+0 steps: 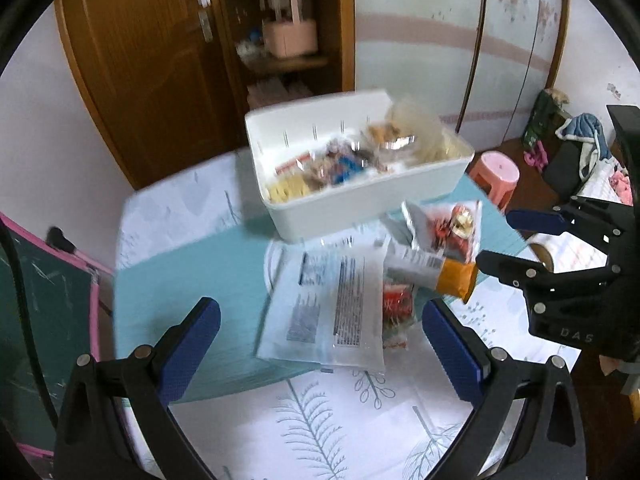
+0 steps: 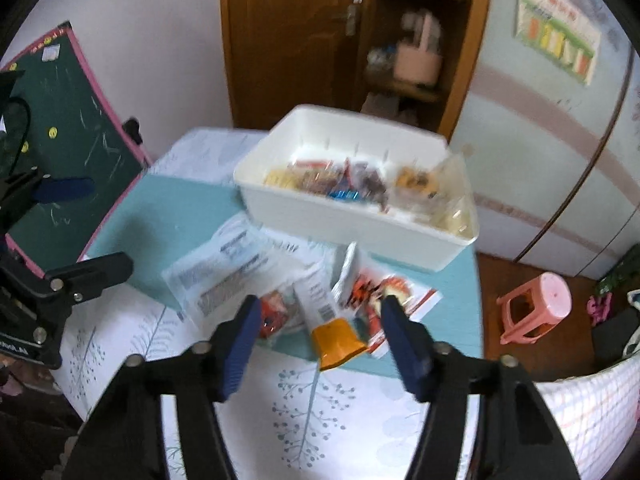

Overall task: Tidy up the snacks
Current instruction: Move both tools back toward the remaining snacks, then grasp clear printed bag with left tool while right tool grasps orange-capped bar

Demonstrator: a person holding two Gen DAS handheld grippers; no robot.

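Observation:
A white bin [image 1: 360, 200] [image 2: 348, 224] holding several small snacks stands at the far side of the table. In front of it lie loose packets: a large white flat packet [image 1: 332, 308] [image 2: 224, 268], a grey pack with an orange end [image 1: 432, 272] [image 2: 332, 324], a red-and-silver pack [image 1: 448, 228] [image 2: 376, 292] and a small red packet [image 1: 396, 304] [image 2: 274, 314]. My left gripper [image 1: 320, 352] is open and empty, just short of the white packet. My right gripper [image 2: 316, 344] [image 1: 500, 240] is open, its fingers either side of the orange-ended pack, hovering above it.
The table has a teal and white leaf-print cloth [image 1: 188, 280]. A green chalkboard with a pink frame [image 2: 76, 136] leans at the left. A pink stool [image 2: 536, 304] stands on the floor at the right. A wooden cabinet [image 1: 180, 60] is behind.

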